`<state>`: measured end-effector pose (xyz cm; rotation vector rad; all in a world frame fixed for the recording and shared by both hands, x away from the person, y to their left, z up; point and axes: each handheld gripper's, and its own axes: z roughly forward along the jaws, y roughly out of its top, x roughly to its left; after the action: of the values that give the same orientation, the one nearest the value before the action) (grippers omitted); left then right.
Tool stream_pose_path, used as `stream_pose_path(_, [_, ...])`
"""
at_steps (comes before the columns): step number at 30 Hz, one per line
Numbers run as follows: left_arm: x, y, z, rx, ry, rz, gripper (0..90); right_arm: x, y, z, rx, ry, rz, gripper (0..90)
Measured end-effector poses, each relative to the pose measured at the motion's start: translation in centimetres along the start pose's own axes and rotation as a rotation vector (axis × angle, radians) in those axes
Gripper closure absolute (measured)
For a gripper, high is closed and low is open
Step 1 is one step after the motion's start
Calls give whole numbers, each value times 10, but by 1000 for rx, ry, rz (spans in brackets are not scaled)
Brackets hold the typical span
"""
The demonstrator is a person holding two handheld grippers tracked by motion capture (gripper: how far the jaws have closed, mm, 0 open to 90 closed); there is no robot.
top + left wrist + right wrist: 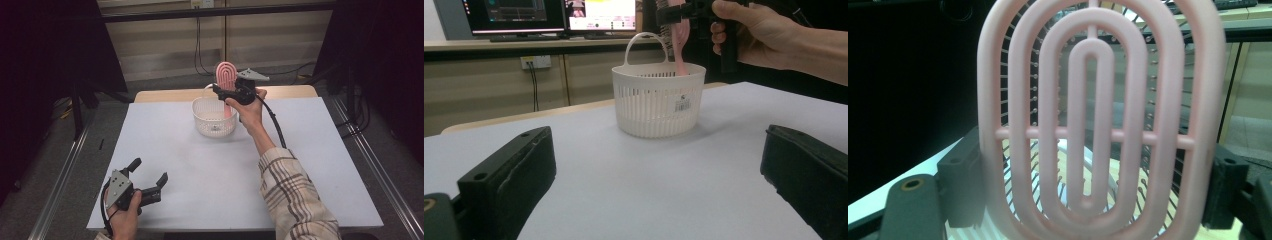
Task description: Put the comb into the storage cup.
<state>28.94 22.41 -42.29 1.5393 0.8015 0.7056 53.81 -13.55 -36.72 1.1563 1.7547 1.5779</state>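
Observation:
A pink vented hairbrush stands upright over a white slotted basket at the far middle of the white table. My right gripper is shut on the brush just below its head, and the handle reaches down into the basket. Seen from the right gripper view, the brush head stands between the two black jaws. The left gripper view shows the basket ahead with the pink handle dipping inside. My left gripper rests open near the front left edge, with nothing between its fingers.
The basket has a loop handle at its back rim. A wooden table edge runs behind the white surface. Metal rails run on both sides of the table. Monitors stand on a shelf beyond the table.

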Motion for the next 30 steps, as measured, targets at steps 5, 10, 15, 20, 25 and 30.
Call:
stream_pose_path(5, [0,0,0,1,4,0,13,0,-3,-2,2,5,19,195])
stream_pose_path(10, [0,0,0,6,-2,-3,13,-1,-11,-4,11,10,29,196])
stream_pose_path(15, [0,0,1,7,-2,-4,14,-4,-15,-6,21,7,40,196])
stream_pose_path(20, [-1,0,1,6,-2,-1,14,-6,-17,-7,24,10,59,195])
stream_pose_path(25, [0,0,1,9,-1,1,13,-7,-20,-8,32,5,74,195])
stream_pose_path(30, [-1,0,1,7,-1,-2,13,-11,-23,-8,41,-5,94,195])
